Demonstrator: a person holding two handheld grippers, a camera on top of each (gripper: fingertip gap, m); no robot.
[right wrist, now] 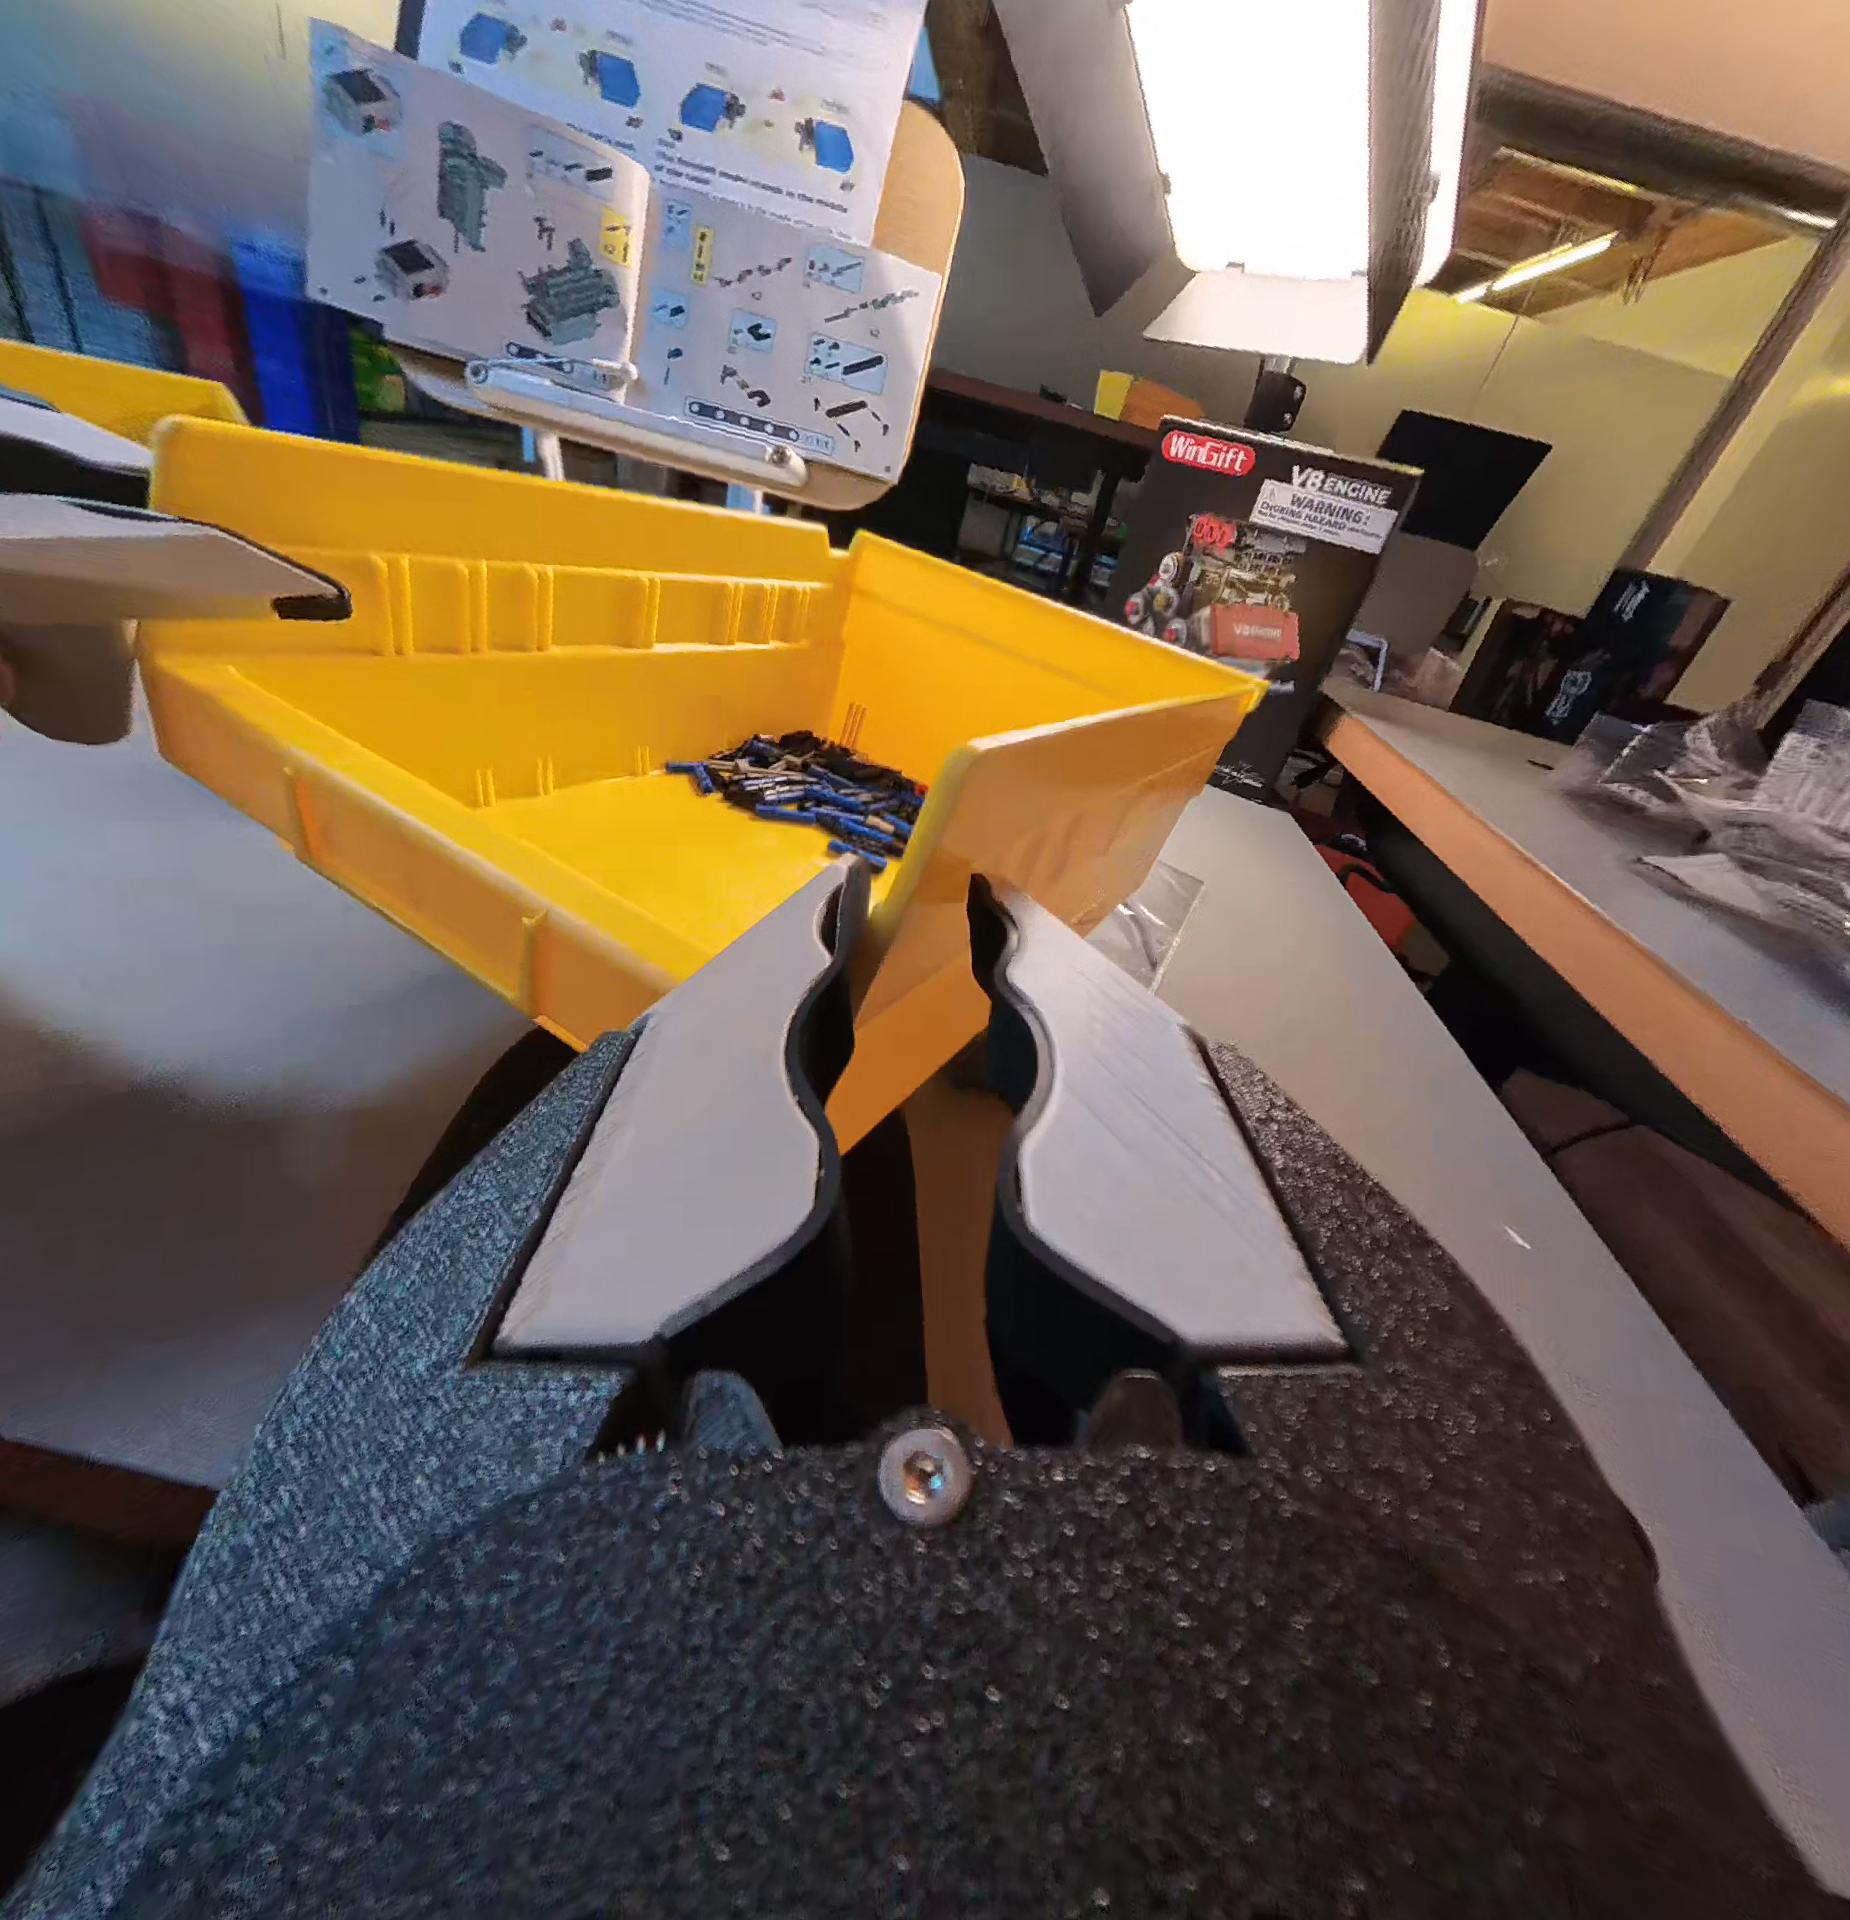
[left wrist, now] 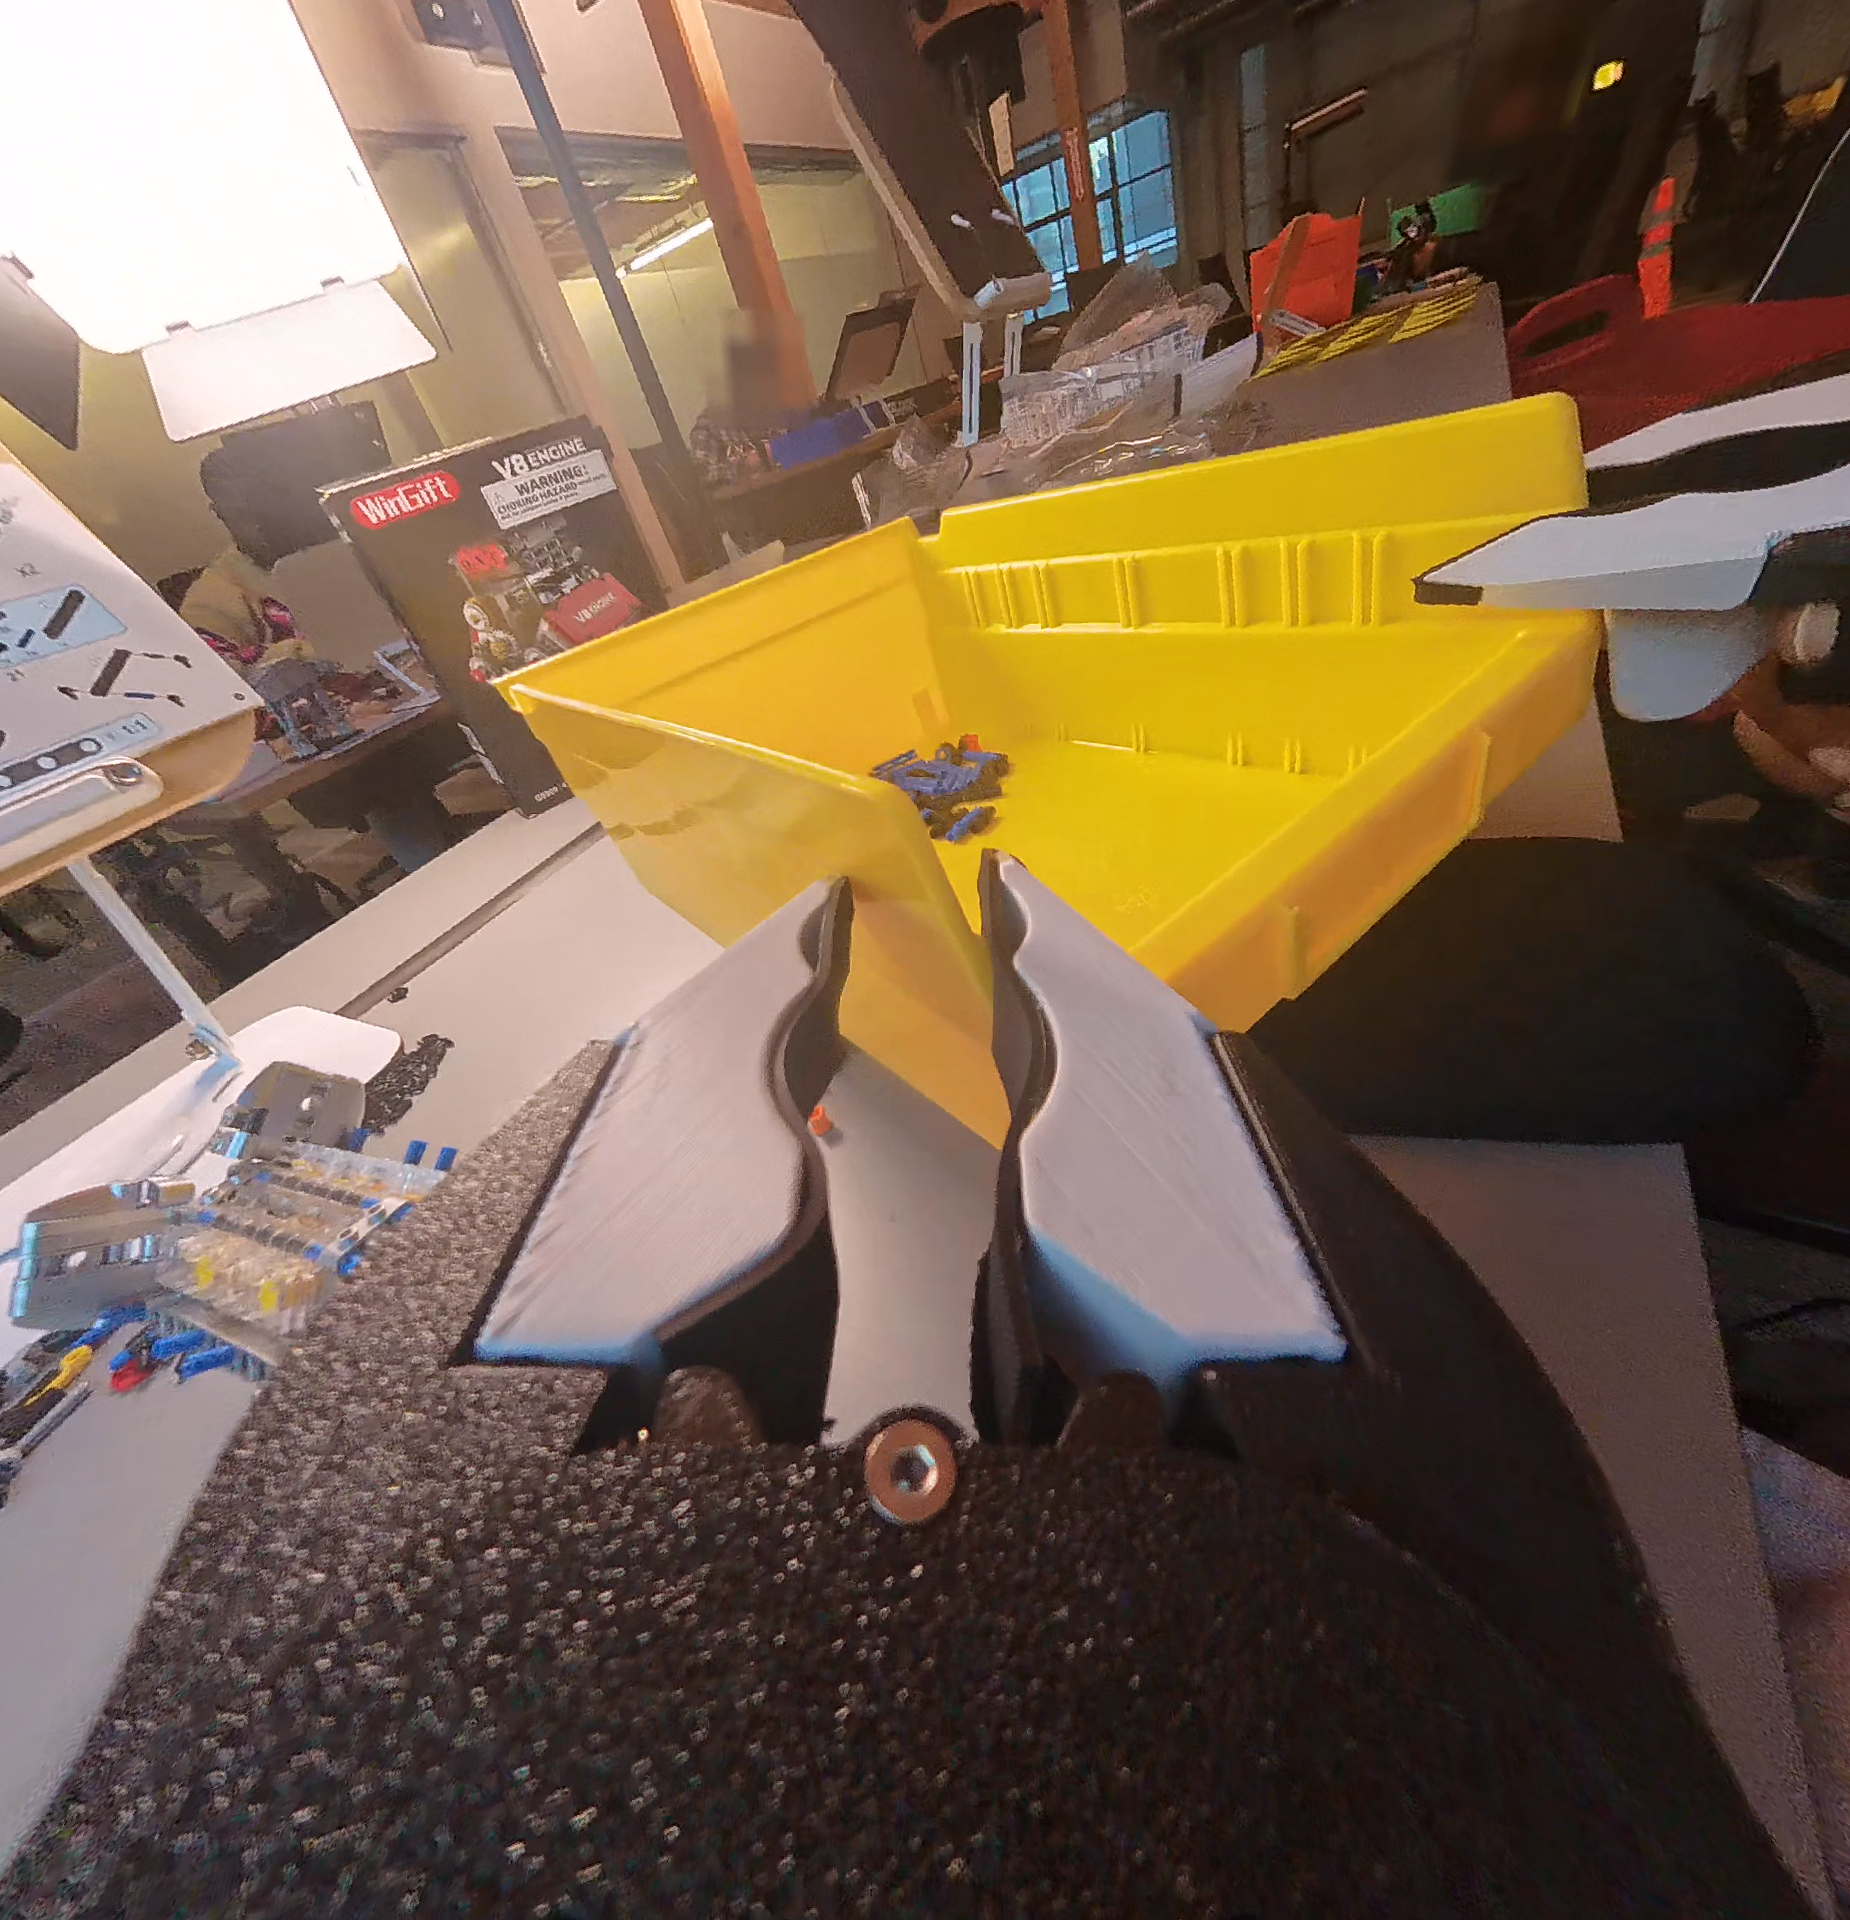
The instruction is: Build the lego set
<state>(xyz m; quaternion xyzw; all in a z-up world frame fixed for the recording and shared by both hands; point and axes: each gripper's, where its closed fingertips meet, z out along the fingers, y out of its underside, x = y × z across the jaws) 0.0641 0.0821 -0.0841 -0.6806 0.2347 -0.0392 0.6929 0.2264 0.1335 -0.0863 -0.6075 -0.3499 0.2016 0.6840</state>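
The pale desk [left wrist: 630, 935] fills the lower left of the left wrist view and runs along the right side of the right wrist view. Over it, mid-frame in both views, a yellow bin [left wrist: 1264, 665] is lifted clear and tilted, its far wall ribbed.

The left gripper [left wrist: 916, 883] has its jaws closed narrowly on one wall of the bin, at the centre of its own view; the wall edge passes between its fingers [left wrist: 682, 1143]. The right gripper [right wrist: 905, 878] has its jaws clamped the same way on another wall of the bin, at the centre of its view. Each gripper also appears at the edge of the other's view, its pale tip over the bin's rim.

A dark printed box [left wrist: 505, 603] stands on the desk behind the bin, left of centre in the left wrist view. An open instruction booklet [right wrist: 630, 239] sits on a stand at the upper middle of the right wrist view.

A partly built brick model [left wrist: 225, 1236] lies on the desk at the lower left of the left wrist view, loose pieces around it.

A heap of small blue and black pieces [right wrist: 807, 795] has gathered in the low corner of the bin.
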